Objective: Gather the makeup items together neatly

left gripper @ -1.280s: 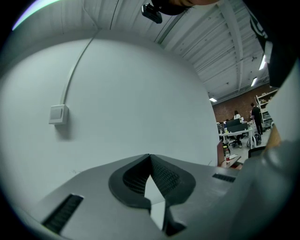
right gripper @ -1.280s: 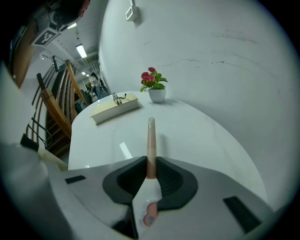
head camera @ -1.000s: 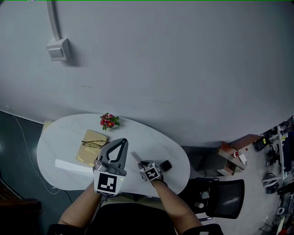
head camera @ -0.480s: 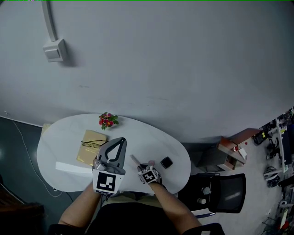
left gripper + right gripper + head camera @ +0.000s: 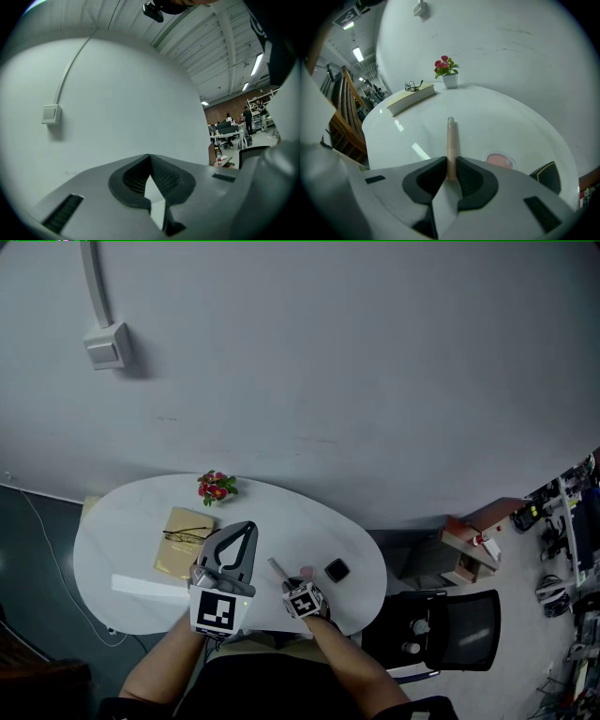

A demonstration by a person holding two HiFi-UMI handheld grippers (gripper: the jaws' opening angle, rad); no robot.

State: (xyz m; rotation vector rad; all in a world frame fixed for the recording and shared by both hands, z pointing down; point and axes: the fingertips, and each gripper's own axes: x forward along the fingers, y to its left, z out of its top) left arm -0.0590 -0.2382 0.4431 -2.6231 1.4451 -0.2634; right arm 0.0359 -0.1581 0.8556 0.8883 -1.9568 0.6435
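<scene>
The white oval table (image 5: pixel 122 563) carries everything; at its far left lie a book (image 5: pixel 412 97) with glasses (image 5: pixel 414 86) on top and a small flower pot (image 5: pixel 447 72), well apart from the makeup; the makeup sits at the near right.

The left gripper (image 5: pixel 150 159) points level at the wall, its jaws clenched tip to tip with nothing between them; it is out of the work. The right gripper (image 5: pixel 450 164) slants down over the near right of the table, its jaws grasping a slim beige tube (image 5: pixel 451 138) by the near end.

What the coming move likely turns on: the tube's long axis runs straight out from the jaws toward the far side, while the black compact (image 5: pixel 548 176) and the pink round compact (image 5: pixel 500 160) lie to its right; the pink one is near the tube, the black one beyond it; the right gripper is plainly the nearer.

Hard to read: the tube's near end is buried between the pads; the jaw body cuts off part of the black compact; I cannot tell whether the tube's far tip touches the table; in the head view all three items are tiny.
</scene>
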